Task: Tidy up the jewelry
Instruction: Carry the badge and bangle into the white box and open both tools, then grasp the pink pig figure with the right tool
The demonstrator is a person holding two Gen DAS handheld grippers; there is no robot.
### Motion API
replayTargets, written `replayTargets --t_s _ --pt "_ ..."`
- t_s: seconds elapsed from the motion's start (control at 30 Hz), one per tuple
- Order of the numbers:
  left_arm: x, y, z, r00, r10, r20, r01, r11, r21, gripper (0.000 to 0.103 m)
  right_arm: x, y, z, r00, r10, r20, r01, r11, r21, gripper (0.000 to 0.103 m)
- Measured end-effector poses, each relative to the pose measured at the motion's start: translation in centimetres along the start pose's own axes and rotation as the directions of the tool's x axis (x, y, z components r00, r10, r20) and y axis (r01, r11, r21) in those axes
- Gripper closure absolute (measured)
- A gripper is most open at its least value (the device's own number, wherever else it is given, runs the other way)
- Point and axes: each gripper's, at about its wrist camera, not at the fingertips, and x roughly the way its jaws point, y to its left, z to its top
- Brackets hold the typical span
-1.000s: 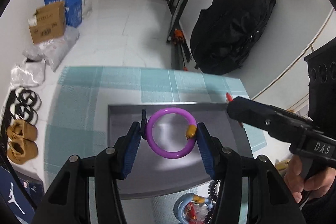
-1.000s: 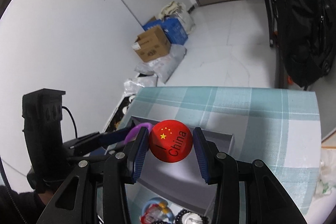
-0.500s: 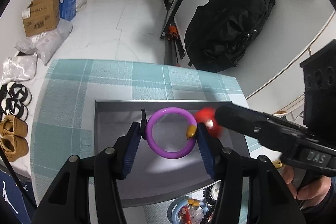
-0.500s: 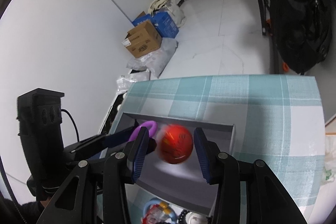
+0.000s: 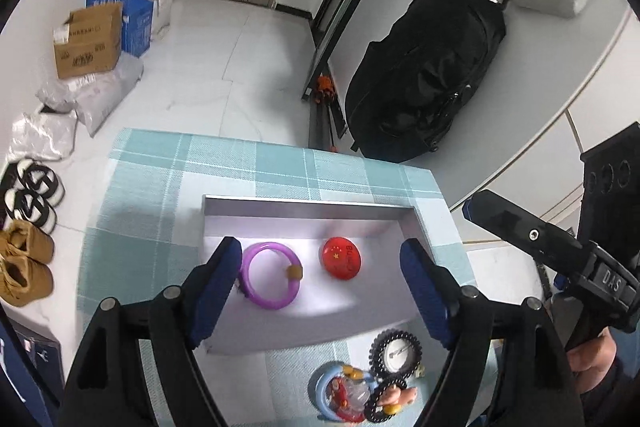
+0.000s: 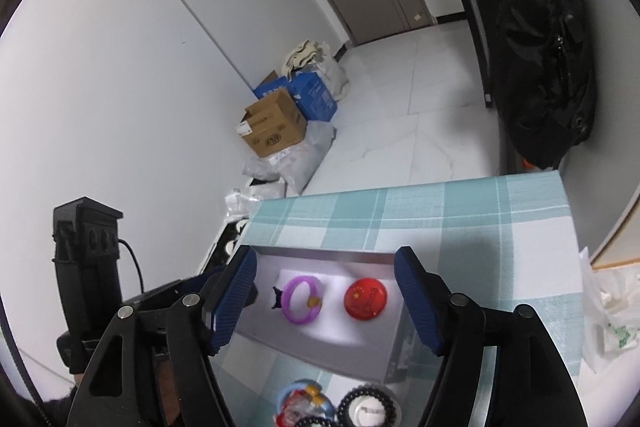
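A purple bangle (image 5: 271,275) with a small orange charm lies in the grey tray (image 5: 304,206), left of a red round badge (image 5: 342,258) with yellow stars. Both also show in the right wrist view: the bangle (image 6: 301,299) and the badge (image 6: 365,298). My left gripper (image 5: 322,289) is open and empty above the tray's near half. My right gripper (image 6: 324,301) is open and empty above the tray (image 6: 320,253). More jewelry lies on the cloth in front of the tray: a black beaded bracelet (image 5: 395,350) and a blue ring with trinkets (image 5: 344,393).
The tray sits on a teal checked tablecloth (image 5: 256,167) whose far edge drops to the floor. A black backpack (image 5: 424,75) leans on the wall behind. Cardboard boxes (image 5: 88,41) and shoes (image 5: 24,267) lie on the floor at the left.
Both grippers opened. The left one let go of the purple bangle and the right one let go of the red badge; both items now lie in the tray.
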Motion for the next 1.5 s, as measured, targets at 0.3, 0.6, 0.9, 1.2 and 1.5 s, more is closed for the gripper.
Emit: replayTargets --t_s 0.3,0.6,0.9,1.2,1.5 --pt "-3.4 0.0 -2.5 0.988 0.091 0.126 -0.092 0.996 -0.002 0.025 -2.4 0.2 -2.0 0.999 -0.026 0.020 0.027 0.999 -0.046 0.021" --pt "-4.2 -0.2 -5.1 0.987 0.137 0.090 -0.135 0.991 -0.020 0.023 -4.1 -1.0 -4.9 0.997 -0.068 -0.028 0.067 0.997 -0.042 0.013" --pt "-4.7 0.2 -7.8 0.990 0.136 0.028 -0.133 0.987 -0.087 0.022 -3.1 -0.6 -9.4 0.987 -0.036 -0.156 0.021 0.995 -0.099 0.013" --pt "-3.9 0.7 -9.3 0.979 0.190 -0.077 -0.197 0.974 -0.108 0.022 -0.8 1.3 -12.8 0.968 -0.012 -0.251 -0.031 0.986 -0.166 0.031" --pt "-3.4 1.1 -10.2 0.974 0.191 -0.125 -0.203 0.975 -0.094 0.022 0.7 1.8 -13.1 0.963 -0.040 -0.268 -0.012 0.982 -0.189 0.061"
